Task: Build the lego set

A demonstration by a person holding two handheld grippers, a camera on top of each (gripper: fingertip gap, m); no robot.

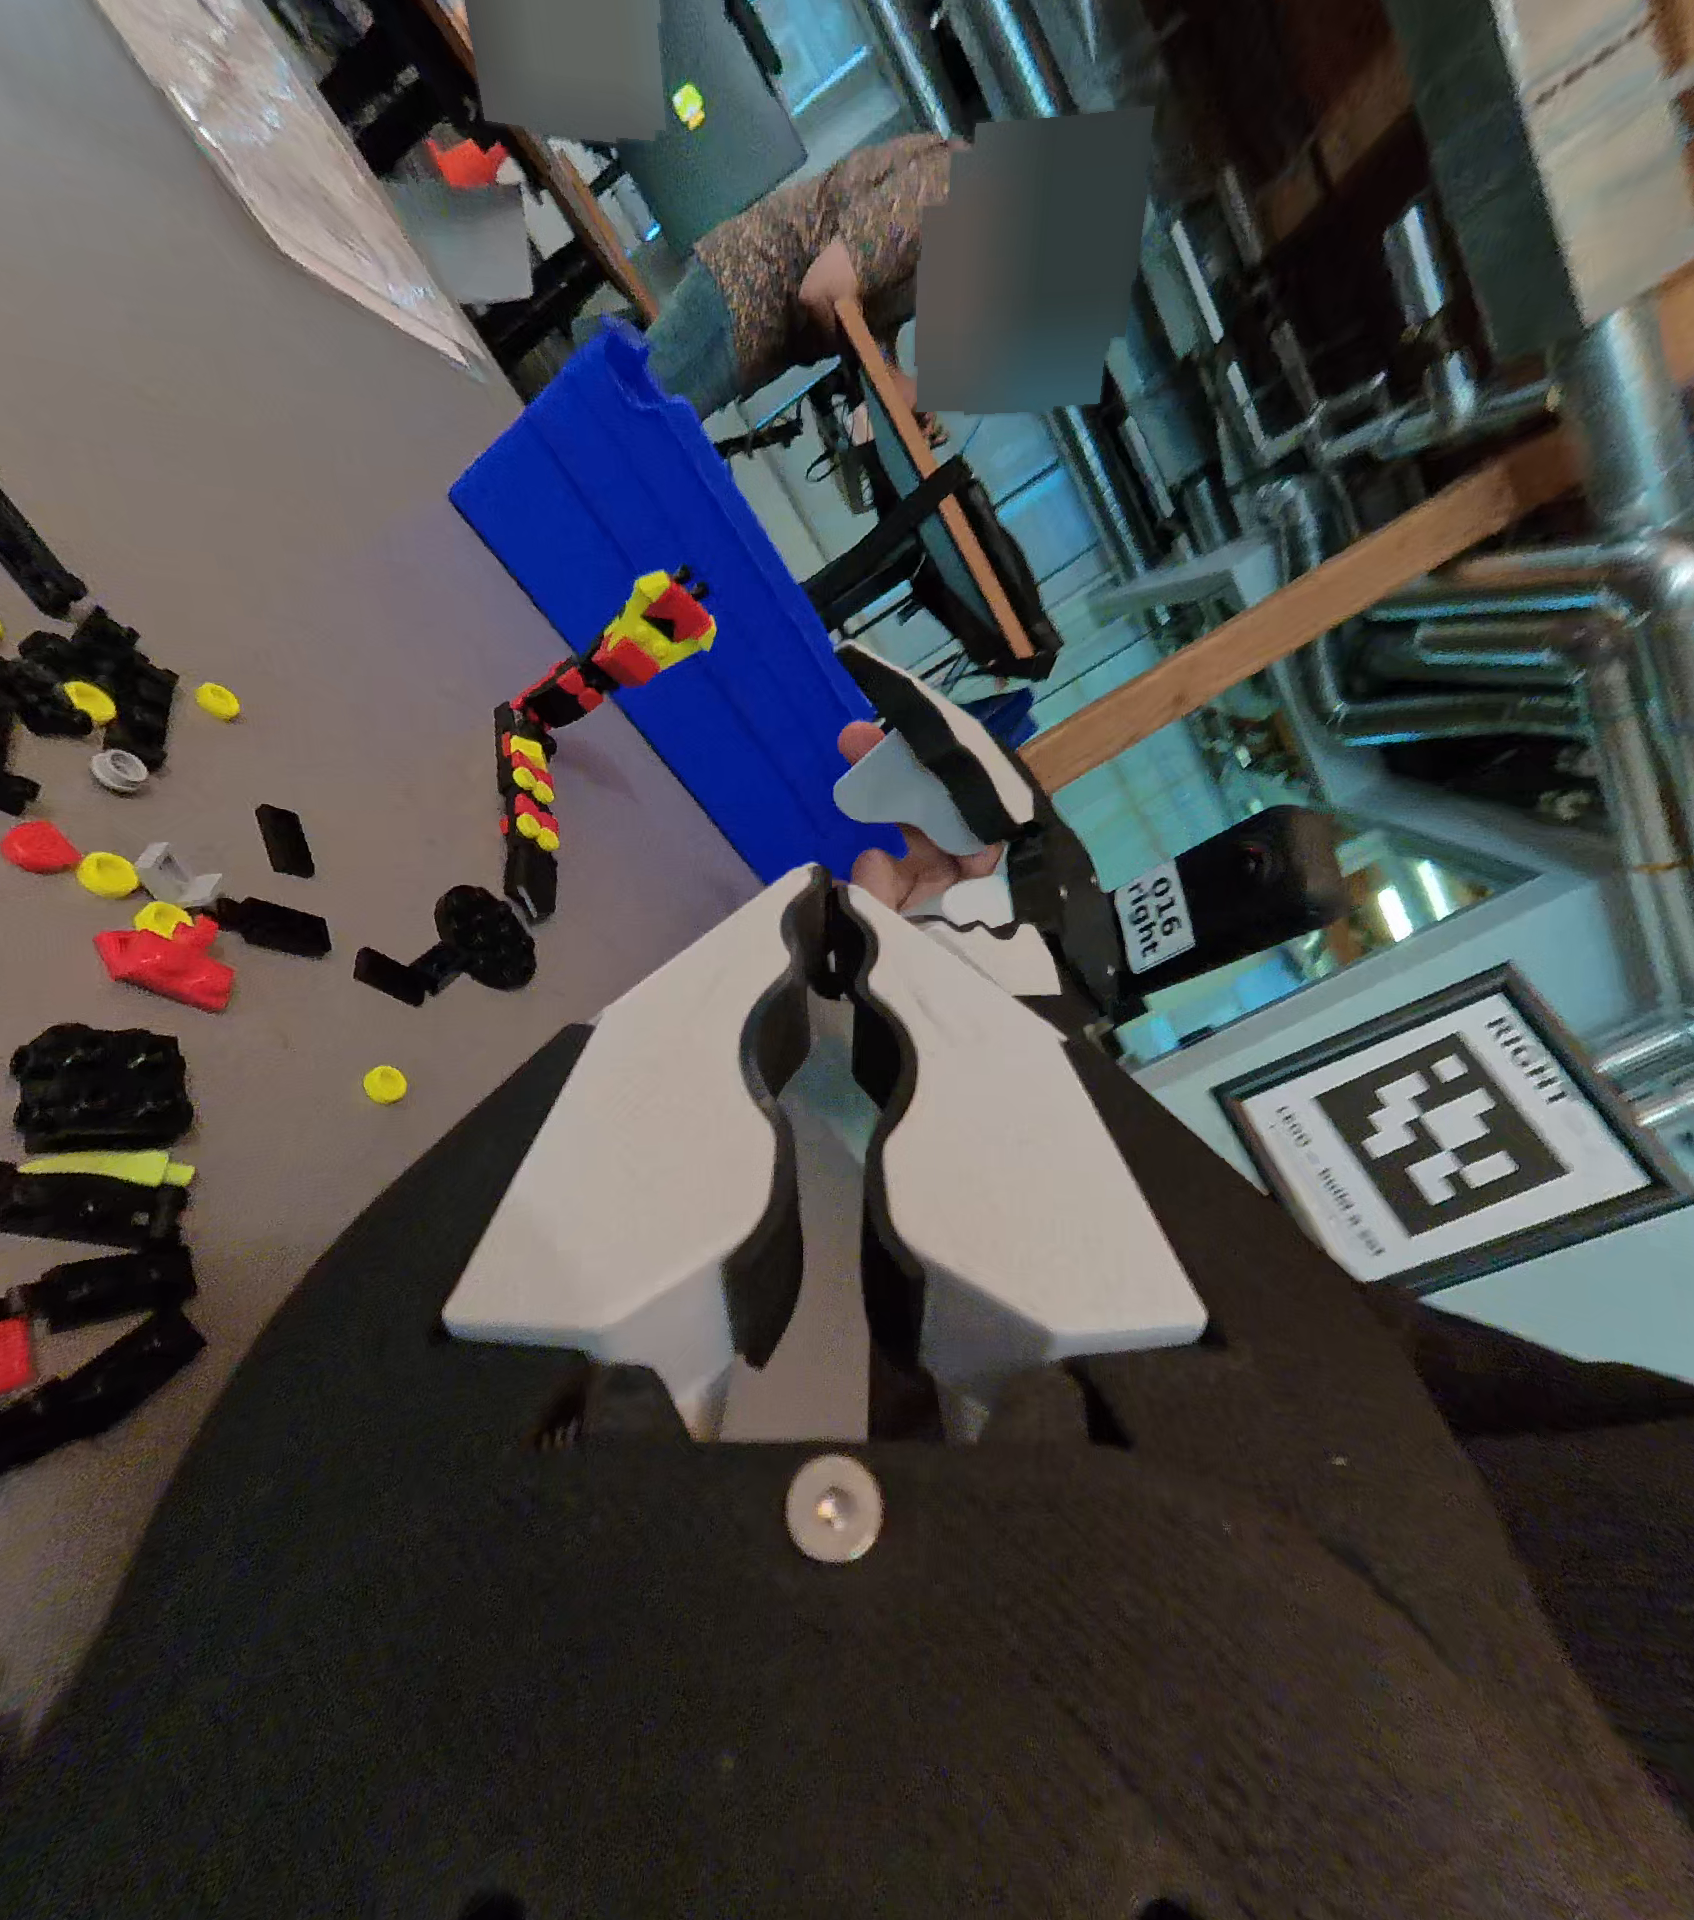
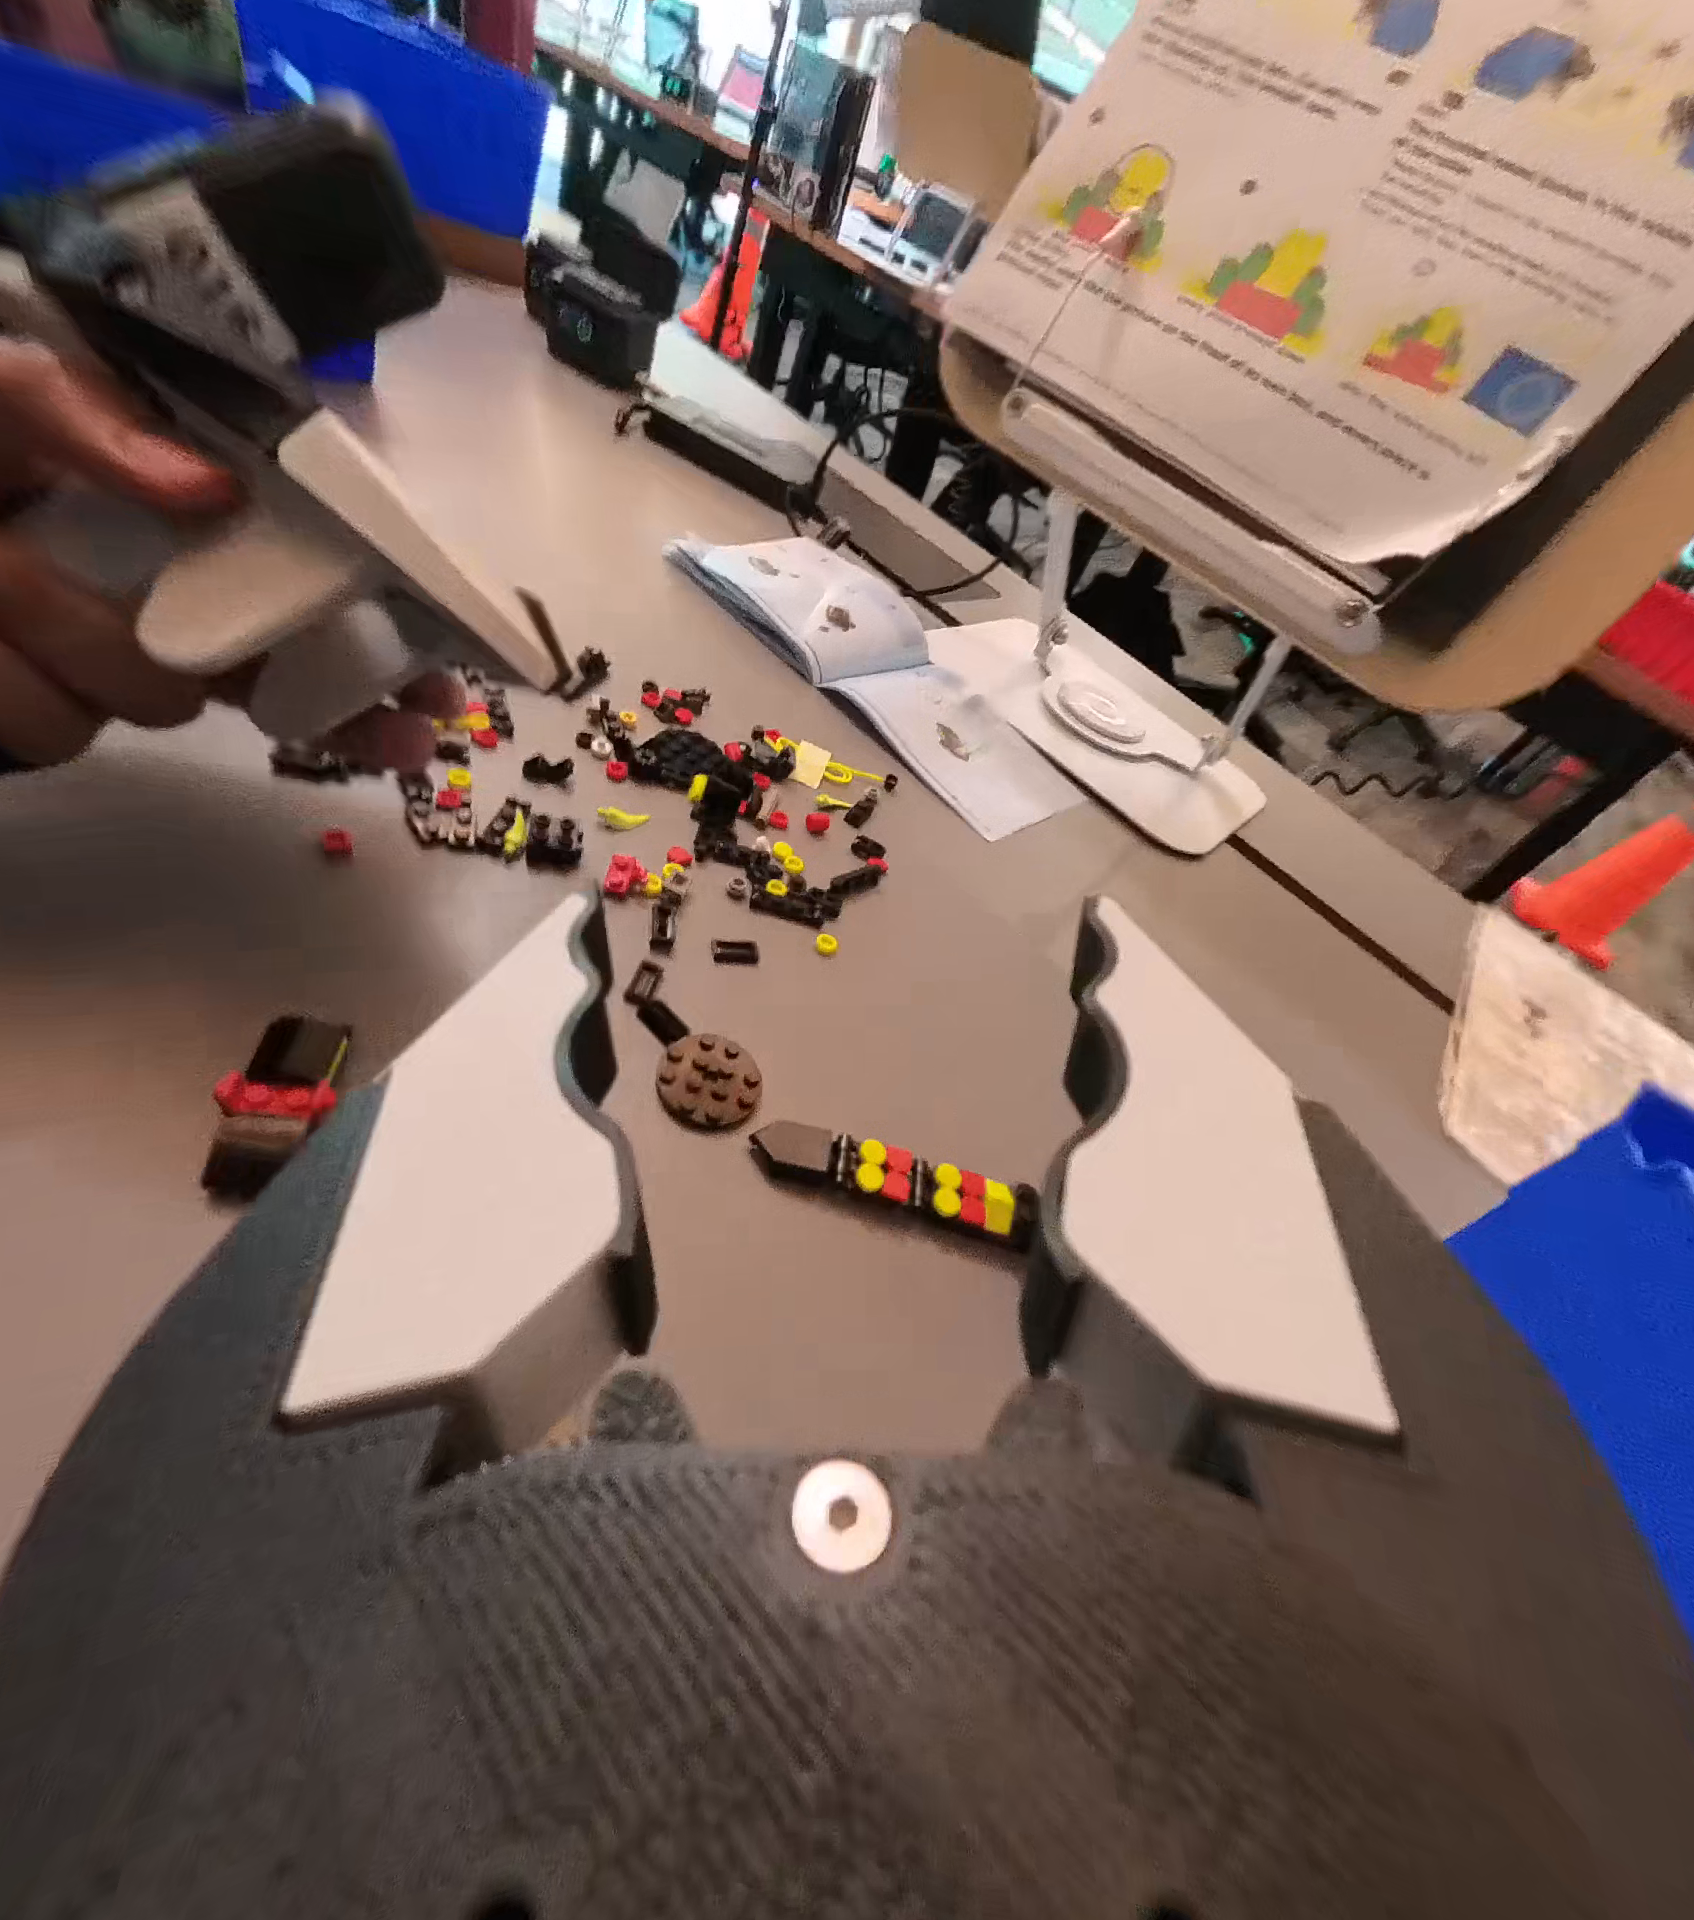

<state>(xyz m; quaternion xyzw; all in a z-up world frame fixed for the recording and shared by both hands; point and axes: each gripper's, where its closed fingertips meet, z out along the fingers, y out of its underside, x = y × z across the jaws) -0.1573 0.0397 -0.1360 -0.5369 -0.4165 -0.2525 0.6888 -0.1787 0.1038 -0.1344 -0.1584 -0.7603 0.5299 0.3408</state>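
My left gripper [image 1: 827, 914] is shut, with a thin small black piece [image 1: 830, 940] pinched at its tips. In the right wrist view it hovers over the loose pile [image 2: 677, 790], and the black piece [image 2: 594, 665] sticks out past its fingertips [image 2: 536, 649]. My right gripper [image 2: 841, 914] is wide open and empty. A black, red and yellow segmented build [image 2: 900, 1184] lies on the table between its fingers, untouched. In the left wrist view that build [image 1: 531, 790] rises to a red and yellow head near the right gripper [image 1: 910, 852]. A round black plate [image 2: 708, 1081] lies beside it.
A blue bin [image 1: 594, 499] stands behind the build and shows at the right [image 2: 1653, 1351]. A small red and black build [image 2: 277, 1091] sits left of my right fingers. An open booklet [image 2: 853, 644] and a stand holding a sheet [image 2: 1342, 260] are at the back. A framed marker card [image 1: 1445, 1132] is nearby. The round black plate [image 2: 708, 1081] is about 9 cm from my right fingertips.
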